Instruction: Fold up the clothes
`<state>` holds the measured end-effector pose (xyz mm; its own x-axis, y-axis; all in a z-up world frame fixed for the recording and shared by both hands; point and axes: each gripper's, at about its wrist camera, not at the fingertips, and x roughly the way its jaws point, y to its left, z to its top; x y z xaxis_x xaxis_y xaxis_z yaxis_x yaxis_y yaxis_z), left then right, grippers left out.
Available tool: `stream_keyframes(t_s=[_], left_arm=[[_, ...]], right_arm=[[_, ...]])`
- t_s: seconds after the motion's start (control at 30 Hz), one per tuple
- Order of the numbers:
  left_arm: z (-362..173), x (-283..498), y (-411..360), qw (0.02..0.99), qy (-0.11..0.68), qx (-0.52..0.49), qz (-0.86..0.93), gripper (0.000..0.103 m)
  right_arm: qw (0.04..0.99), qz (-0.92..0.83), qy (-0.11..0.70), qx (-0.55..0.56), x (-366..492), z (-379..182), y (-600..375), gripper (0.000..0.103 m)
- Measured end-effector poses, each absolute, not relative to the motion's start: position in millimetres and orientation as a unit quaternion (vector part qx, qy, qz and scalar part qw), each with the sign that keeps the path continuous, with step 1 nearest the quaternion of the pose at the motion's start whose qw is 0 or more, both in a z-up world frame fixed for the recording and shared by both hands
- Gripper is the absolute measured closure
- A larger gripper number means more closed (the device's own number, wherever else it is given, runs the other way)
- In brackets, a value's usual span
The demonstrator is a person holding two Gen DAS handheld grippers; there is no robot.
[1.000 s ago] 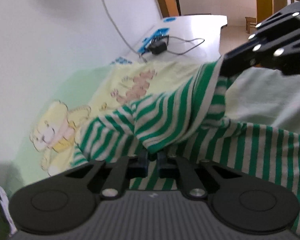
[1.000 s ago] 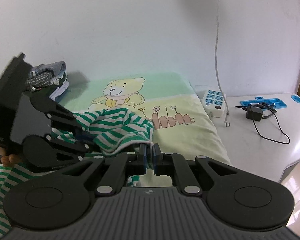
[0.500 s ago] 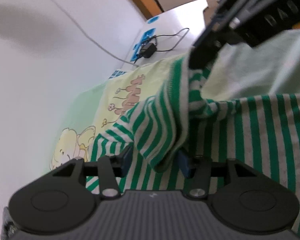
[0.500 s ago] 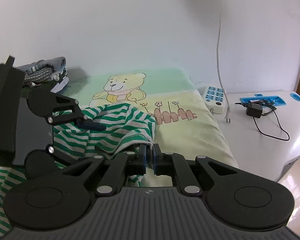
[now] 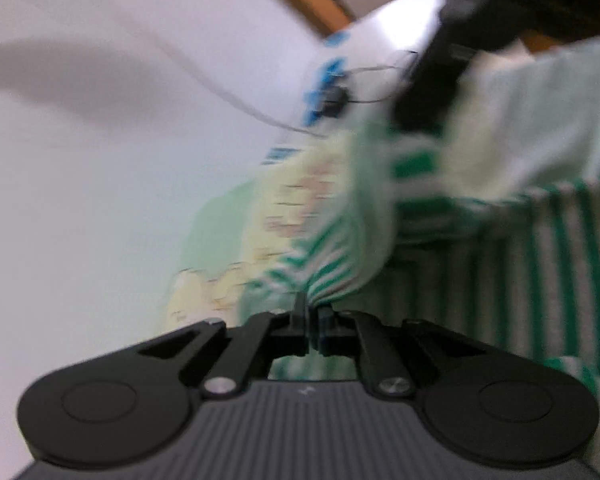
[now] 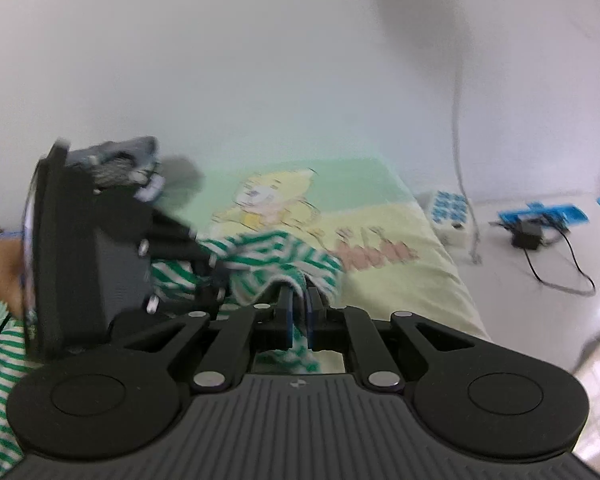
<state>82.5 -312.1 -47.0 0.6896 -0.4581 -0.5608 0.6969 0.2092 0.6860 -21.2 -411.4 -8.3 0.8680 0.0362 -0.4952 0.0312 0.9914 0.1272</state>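
Observation:
A green-and-white striped garment [image 5: 540,280] lies bunched on the bed. My left gripper [image 5: 310,312] has its jaws closing, and a fold of the striped cloth is pinched between the pads. In the right wrist view the same garment [image 6: 268,256] rises in a ridge to my right gripper [image 6: 298,296], which is shut on its edge. The left gripper's body [image 6: 88,260] stands close at the left of that view, its fingers buried in the cloth. Both views are blurred.
A bear-print sheet [image 6: 276,200] covers the bed against a white wall. A pile of folded clothes [image 6: 116,160] sits at the far left. A white table [image 6: 580,272] to the right carries a power strip [image 6: 448,208] and a charger [image 6: 528,236].
The left jaws let go of the striped cloth, stood open around a fold, and have come together on it again. The left gripper rolled. The right gripper kept its hold.

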Motion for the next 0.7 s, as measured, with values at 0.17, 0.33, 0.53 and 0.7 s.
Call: stream_keyframes(t_s=[0.17, 0.33, 0.53, 0.7], left_arm=[[-6.6, 105.2, -272.0, 0.805, 0.106, 0.492, -0.314, 0.094], [13.6, 112.7, -228.7, 0.818, 0.109, 0.493, -0.274, 0.094], [-22.8, 113.5, -185.0, 0.812, 0.149, 0.502, -0.258, 0.094], [-64.8, 115.0, -174.1, 0.802, 0.178, 0.508, -0.26, 0.094]], right_arm=[[0.968, 0.042, 0.239, 0.056, -20.4, 4.2, -380.7, 0.097], [0.967, 0.1, 0.23, 0.046, -10.7, 3.8, -330.3, 0.097], [0.955, 0.137, 0.261, 0.002, 3.8, -24.0, -270.1, 0.097], [0.943, 0.129, 0.303, -0.039, 8.6, -46.2, -250.2, 0.097]])
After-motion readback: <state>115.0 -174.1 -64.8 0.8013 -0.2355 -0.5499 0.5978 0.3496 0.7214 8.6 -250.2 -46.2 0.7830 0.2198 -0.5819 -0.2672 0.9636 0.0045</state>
